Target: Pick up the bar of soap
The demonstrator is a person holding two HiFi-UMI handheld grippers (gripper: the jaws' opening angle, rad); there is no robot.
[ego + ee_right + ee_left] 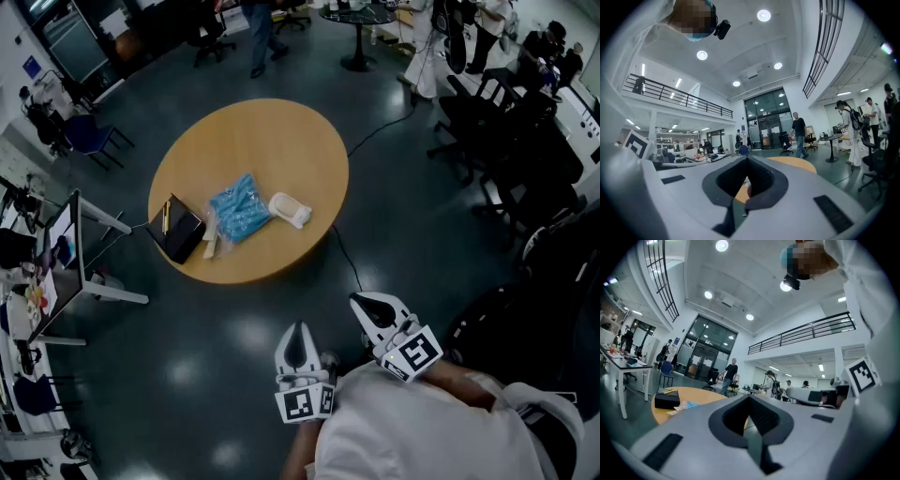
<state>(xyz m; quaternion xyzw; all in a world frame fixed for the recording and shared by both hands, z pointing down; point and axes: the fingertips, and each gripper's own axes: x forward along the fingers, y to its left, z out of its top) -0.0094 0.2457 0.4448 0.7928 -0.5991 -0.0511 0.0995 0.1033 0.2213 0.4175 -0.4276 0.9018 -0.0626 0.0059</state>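
L tool (pixel 299 347) & R tool (pixel 373 307) both had jaws together, nothing btwn them, held over the floor well apart from the round worktop (pixel 281 131). Bar of soap (pixel 291 209) lay on the worktop, just beside blue packet (pixel 240 208).

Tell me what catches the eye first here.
A round wooden table sits on the dark floor, bearing a blue packet, a white bar right of it and a black box at the left edge. The left gripper and right gripper are shut, close to the person, short of the table.
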